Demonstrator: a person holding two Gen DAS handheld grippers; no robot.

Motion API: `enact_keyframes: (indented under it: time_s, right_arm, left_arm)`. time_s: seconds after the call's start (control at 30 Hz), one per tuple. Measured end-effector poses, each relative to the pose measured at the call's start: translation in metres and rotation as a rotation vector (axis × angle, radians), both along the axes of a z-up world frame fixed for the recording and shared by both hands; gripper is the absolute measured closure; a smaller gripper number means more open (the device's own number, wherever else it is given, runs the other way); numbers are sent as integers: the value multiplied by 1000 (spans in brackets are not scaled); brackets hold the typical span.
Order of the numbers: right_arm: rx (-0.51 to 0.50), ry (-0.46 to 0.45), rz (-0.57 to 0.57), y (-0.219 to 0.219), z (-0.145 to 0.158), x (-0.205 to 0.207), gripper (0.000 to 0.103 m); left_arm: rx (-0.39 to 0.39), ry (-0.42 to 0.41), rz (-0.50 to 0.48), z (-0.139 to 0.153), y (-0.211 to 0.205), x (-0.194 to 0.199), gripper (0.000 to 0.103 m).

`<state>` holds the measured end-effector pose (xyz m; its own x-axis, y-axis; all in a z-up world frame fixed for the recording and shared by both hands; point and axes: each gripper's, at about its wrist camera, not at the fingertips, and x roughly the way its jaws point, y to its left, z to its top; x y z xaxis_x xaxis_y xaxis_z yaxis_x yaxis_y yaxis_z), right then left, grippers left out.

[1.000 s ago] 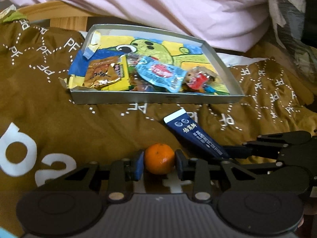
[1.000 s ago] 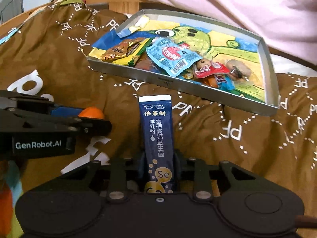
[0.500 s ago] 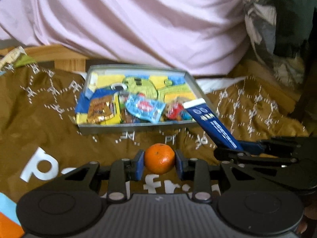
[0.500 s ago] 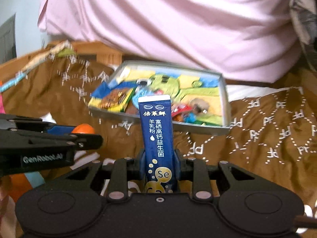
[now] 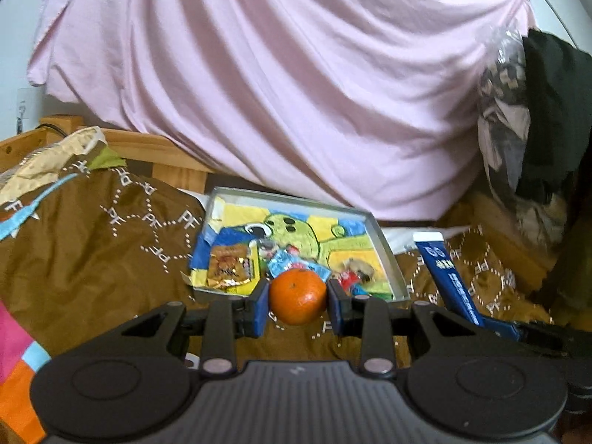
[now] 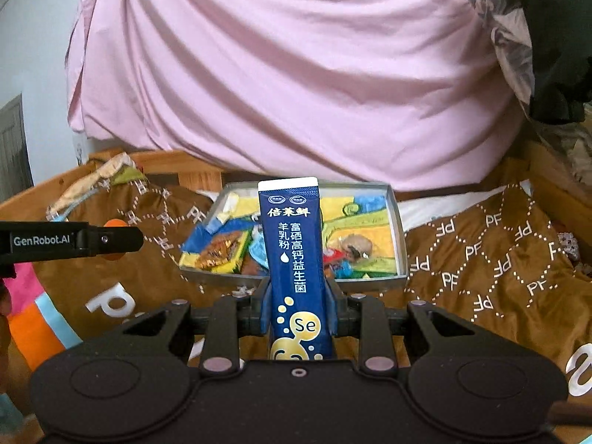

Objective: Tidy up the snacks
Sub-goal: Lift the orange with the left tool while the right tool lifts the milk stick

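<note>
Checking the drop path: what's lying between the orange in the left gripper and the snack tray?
Only brown bedspread. In the left wrist view, the orange sits clamped in the left gripper, just before the tray's near rim.

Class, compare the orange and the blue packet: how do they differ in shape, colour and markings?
The orange is round; the blue packet is long and flat. The orange is plain; the packet carries white and gold print. Both are held off the brown blanket, one in each claw, near the tin tray.
</note>
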<state>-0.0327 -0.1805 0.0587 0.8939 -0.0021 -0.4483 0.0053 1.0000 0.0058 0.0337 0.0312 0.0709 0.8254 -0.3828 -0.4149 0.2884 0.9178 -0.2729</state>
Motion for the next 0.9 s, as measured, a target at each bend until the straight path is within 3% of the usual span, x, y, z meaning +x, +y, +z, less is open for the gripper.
enact_keyframes:
  time_s: [0.23,0.57,0.7,0.9]
  right_arm:
    - [35,24,8,2,27,2,73]
    - [86,-37,85,-1,56,49,73]
    - [106,-67,70,-7,52,75,73]
    - [85,-108,65,-8,32,113,73]
  left_arm:
    - [-48,22,23,26,13,1,68]
    - [12,-39,80,77,0,37,68]
    - [15,-59,71,75,-10,66,68]
    - [24,-80,43,42,-15,110,67]
